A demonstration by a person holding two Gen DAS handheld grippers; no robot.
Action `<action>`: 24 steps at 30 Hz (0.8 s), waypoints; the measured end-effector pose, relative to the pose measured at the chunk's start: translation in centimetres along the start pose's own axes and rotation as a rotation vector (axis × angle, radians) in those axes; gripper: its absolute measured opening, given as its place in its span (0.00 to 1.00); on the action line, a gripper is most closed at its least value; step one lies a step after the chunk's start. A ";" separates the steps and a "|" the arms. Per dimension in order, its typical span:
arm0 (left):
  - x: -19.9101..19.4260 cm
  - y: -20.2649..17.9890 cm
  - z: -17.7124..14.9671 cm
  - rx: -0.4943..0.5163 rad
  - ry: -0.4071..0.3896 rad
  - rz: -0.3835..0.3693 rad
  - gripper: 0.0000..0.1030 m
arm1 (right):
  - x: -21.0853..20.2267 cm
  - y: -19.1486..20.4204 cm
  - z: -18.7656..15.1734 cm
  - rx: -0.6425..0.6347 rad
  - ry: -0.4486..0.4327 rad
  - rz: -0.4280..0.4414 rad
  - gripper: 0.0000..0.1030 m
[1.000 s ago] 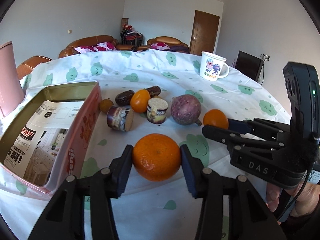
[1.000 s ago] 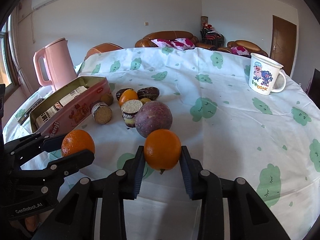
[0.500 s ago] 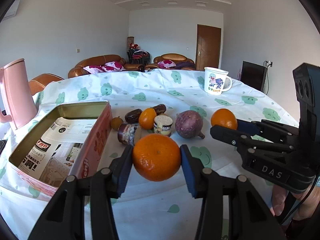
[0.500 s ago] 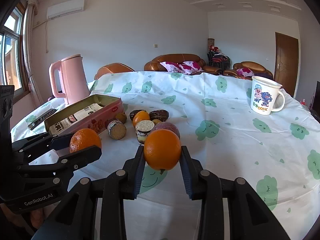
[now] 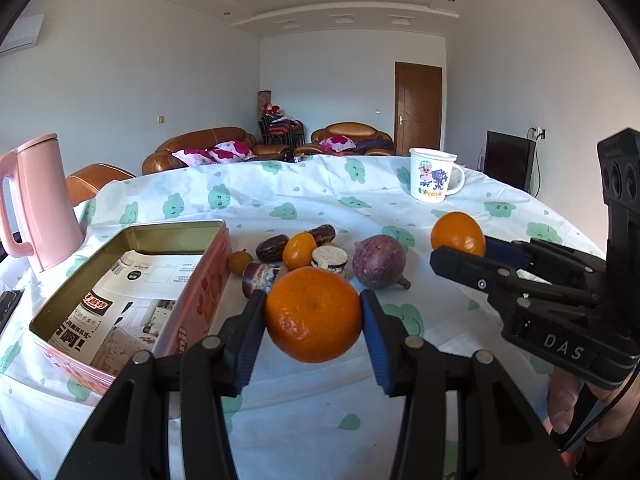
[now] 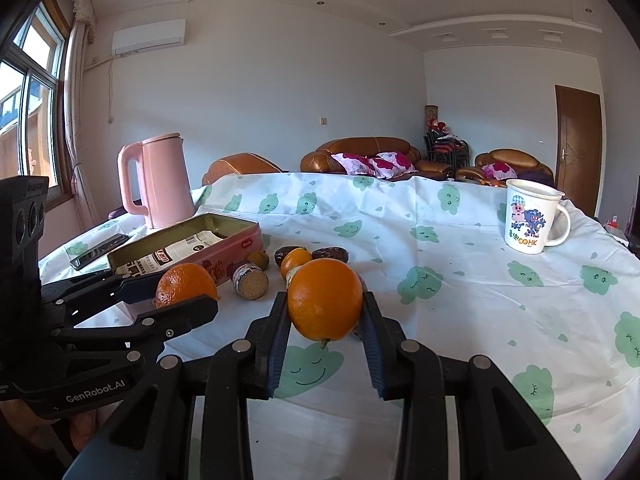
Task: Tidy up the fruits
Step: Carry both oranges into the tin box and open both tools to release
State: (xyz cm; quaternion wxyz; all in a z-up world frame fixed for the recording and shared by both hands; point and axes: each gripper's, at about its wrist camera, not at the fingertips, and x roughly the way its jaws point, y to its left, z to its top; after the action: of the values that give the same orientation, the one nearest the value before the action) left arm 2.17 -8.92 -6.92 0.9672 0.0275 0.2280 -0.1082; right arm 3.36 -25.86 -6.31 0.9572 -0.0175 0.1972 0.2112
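Nearest, the left gripper point(image 5: 313, 316) clamped a mandarin point(image 5: 313, 314) clear above the tablecloth point(image 5: 304, 400); the right gripper point(image 6: 325, 308) clamped an orange point(image 6: 325, 299), which hid most of the purple fruit point(image 5: 379, 261) from its own camera. Behind lay the open tin point(image 5: 120, 280), its near corner cut off by a finger, then small fruits point(image 5: 298, 250), partly overlapping and hard to identify. Farthest stood the mug point(image 6: 528, 216) and pink kettle point(image 6: 160, 180).

Pink kettle point(image 6: 158, 180) stands upright at ten o'clock on the cloud-print tablecloth point(image 6: 460, 280). Dark phone point(image 6: 96, 255) lies flat just below it. Cartoon mug point(image 6: 528, 216) sits at three o'clock, well apart, brown sofas point(image 6: 360, 156) behind.
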 end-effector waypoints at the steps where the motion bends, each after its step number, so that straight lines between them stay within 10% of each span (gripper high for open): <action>1: -0.1 0.0 0.0 0.002 -0.008 0.004 0.47 | -0.1 0.0 0.0 -0.002 -0.009 0.002 0.35; 24: -2.6 1.5 1.6 0.014 -0.103 0.118 0.47 | -1.1 1.5 1.9 -0.009 -0.056 0.013 0.35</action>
State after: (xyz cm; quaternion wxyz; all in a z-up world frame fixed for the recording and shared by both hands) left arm 0.92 -7.13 -4.38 0.9822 0.0421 0.1750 -0.0539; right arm 2.58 -24.72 -4.04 0.9608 -0.0146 0.1696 0.2190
